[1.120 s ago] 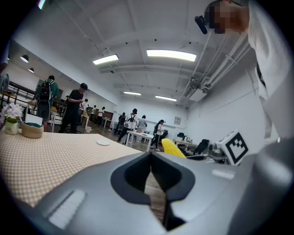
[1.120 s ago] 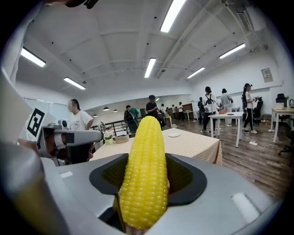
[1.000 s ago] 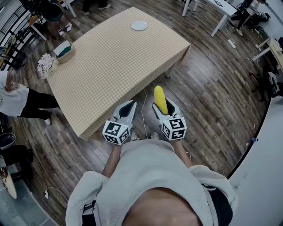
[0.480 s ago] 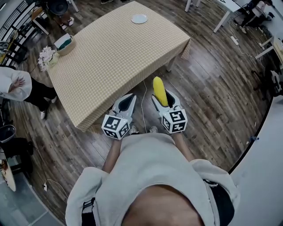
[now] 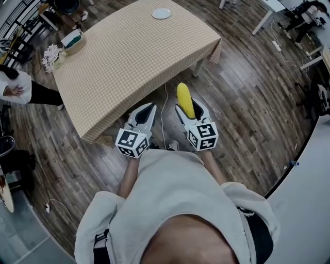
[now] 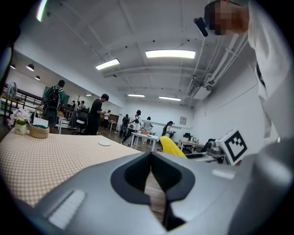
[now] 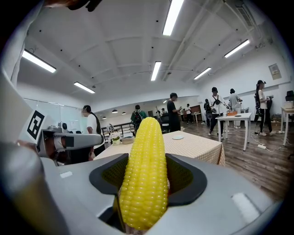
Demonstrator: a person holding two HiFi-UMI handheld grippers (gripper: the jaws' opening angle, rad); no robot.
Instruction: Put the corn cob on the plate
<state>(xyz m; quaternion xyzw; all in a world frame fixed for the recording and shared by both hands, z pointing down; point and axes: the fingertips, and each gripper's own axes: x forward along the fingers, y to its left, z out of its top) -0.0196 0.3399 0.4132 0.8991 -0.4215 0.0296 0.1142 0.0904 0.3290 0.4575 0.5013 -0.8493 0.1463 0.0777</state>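
Checked cloth covered the table (image 5: 134, 67) filling the upper frame, with the plate (image 5: 161, 14) at its far top edge. At centre, the right gripper (image 5: 187, 104) clamped the corn cob (image 5: 185, 100) tip-forward, probably for carrying to the plate. The left gripper (image 5: 147, 109) was closed and empty.

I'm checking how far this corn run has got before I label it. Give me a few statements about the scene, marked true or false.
1. The corn cob is clamped between the jaws of the right gripper. True.
2. The corn cob lies on the plate. False: the plate is bare at the far end of the table, and the cob is in the gripper, over the floor short of the table.
3. The left gripper holds the basket. False: its jaws are together with nothing between them, and the basket sits near the table's far left corner.
4. The plate rests on the checked tablecloth. True.
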